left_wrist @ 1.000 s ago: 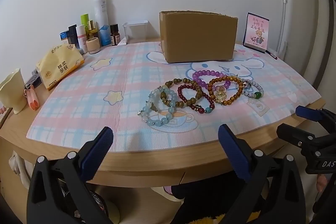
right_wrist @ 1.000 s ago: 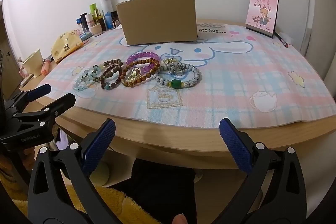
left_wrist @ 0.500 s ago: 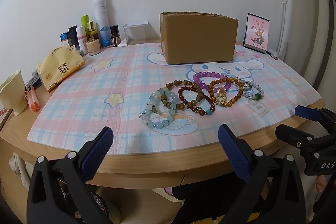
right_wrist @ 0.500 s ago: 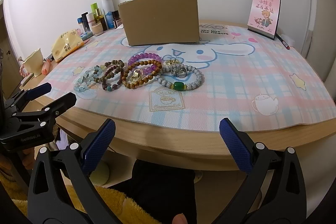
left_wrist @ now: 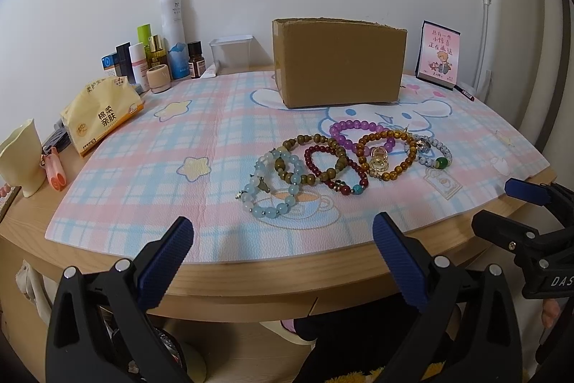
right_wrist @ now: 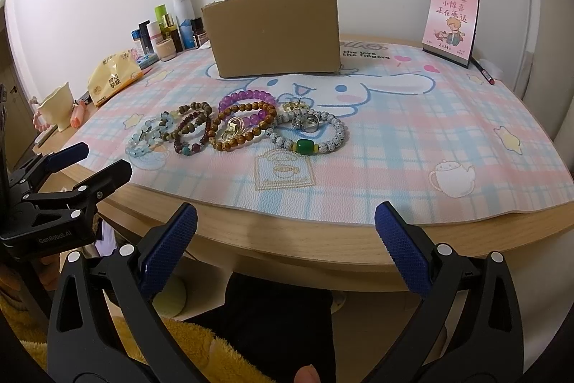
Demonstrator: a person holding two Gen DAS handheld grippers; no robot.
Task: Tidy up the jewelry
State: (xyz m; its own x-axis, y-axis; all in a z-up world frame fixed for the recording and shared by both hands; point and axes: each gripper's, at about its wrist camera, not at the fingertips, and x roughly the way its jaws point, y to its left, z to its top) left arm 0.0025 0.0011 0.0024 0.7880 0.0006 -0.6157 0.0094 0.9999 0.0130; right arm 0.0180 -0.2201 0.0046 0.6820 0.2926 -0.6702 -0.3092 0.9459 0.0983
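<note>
Nearest in each wrist view are the grippers themselves: the left gripper and the right gripper both hang just off the near edge of the wooden table, jaws spread wide and grasping nothing. Ahead of them a pink and blue plaid mat with a cartoon print covers the table top. On it, straight ahead of both grippers and a little beyond the mat's near edge, lies a cluster of beaded bracelets touching and overlapping one another: a pale blue bracelet closest to the left gripper, then an olive-brown bracelet, a dark red bracelet with a turquoise bead, an amber bracelet with small gold rings lying inside it, a purple bracelet behind that, and a speckled grey bracelet with a green bead, directly ahead of the right gripper. Beyond the bracelets stands a cardboard box, apart from them. Further back and to the left sit a tissue pack and a row of cosmetic bottles by the wall; far right stands a pink calendar card.
</note>
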